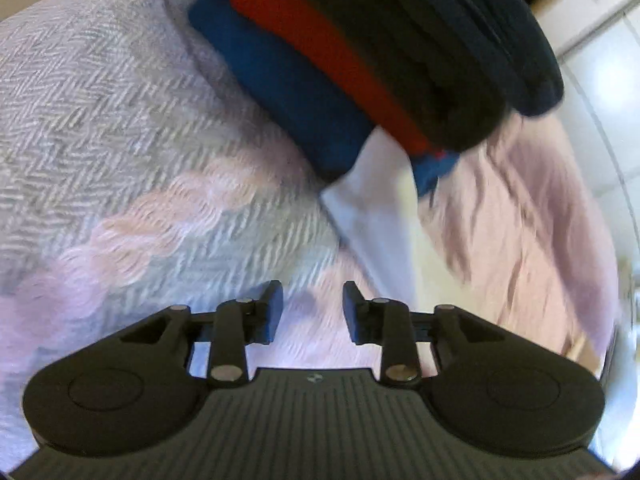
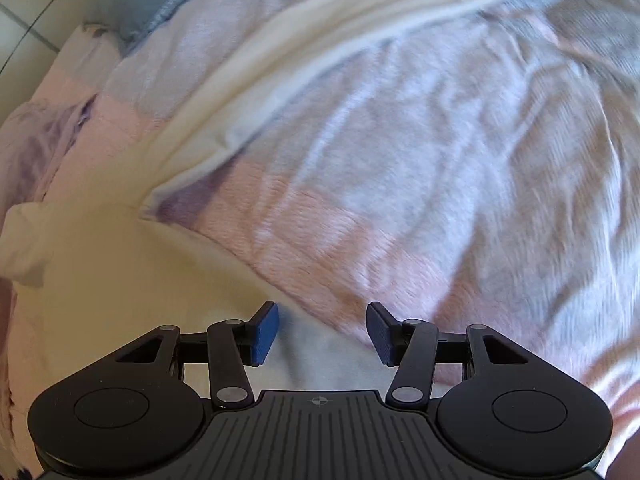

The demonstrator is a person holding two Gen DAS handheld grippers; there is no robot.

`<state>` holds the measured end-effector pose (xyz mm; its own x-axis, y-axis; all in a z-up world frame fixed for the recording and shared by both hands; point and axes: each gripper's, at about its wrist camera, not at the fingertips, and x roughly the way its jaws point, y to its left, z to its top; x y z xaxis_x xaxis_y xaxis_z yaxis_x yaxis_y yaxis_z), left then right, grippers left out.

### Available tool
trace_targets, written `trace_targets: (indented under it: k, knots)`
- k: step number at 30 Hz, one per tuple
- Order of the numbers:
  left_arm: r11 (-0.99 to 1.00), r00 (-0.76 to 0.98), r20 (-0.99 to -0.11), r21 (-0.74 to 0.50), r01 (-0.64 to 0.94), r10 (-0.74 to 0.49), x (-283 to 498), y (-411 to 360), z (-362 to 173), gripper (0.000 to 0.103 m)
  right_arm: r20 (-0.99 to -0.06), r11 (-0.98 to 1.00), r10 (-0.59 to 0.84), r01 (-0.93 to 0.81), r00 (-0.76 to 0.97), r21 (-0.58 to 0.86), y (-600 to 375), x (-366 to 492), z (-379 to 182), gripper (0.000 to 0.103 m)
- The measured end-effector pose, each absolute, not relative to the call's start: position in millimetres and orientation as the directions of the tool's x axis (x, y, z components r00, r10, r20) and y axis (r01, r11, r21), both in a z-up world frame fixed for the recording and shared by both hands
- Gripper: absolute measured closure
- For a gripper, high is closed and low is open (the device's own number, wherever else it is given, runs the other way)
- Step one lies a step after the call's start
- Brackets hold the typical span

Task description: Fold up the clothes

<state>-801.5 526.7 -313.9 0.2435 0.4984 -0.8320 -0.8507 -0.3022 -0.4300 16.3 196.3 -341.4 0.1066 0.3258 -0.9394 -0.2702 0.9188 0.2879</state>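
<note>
Left wrist view, left to right. The herringbone blanket [image 1: 120, 120], grey-white with pink bands, covers the bed and serves as the folding area. The left tool [image 1: 313, 312] hangs over bare blanket with its jaws apart and nothing between them; no cloth touches either pad. Beyond it stands a stack of folded clothes [image 1: 360, 60]: a blue piece at the bottom, a red piece on that, dark pieces on top. The pile looks like finished work set aside at the far part of the bed, clear of the folding area. A white garment [image 1: 372, 216] lies just beside the stack's near corner, one edge reaching under or against it; which, I cannot tell. A pink fleece cover [image 1: 540, 208] fills the right side, blurred.

Right wrist view, left to right. A cream garment [image 2: 120, 280] lies spread low on the left, its long edge running up and to the right across a pink and white checked blanket [image 2: 400, 160]. This is judged to be the piece now being folded. The right tool [image 2: 322, 332] stands with jaws wide apart directly over the garment's near edge, gripping nothing; the placement suggests a pinch at that hem is intended.

Containers: none is visible in either view.
</note>
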Motion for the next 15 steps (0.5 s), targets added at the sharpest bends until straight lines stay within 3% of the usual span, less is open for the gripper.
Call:
trace_targets:
  k: [8, 10, 11, 15]
  knots:
    - [-0.416, 0.22, -0.8, -0.499, -0.76, 0.557, -776, 556, -346, 0.072, -0.946, 0.919, 0.307, -0.29, 0.107, 0.266, 203, 10, -344, 0.05]
    - [-0.447, 0.21, -0.793, -0.516, -0.731, 0.572, -775, 562, -352, 0.082, -0.946, 0.921, 0.306, -0.285, 0.106, 0.266, 204, 12, -345, 0.049]
    - [-0.451, 0.202, -0.791, -0.515, -0.729, 0.578, -773, 563, -351, 0.103, -0.946, 0.922, 0.306, -0.282, 0.105, 0.267, 205, 13, -345, 0.049]
    - [-0.407, 0.085, -0.743, -0.454, -0.793, 0.663, -763, 544, -317, 0.103, -0.948, 0.923, 0.302, -0.279, 0.099, 0.265, 207, 17, -346, 0.048]
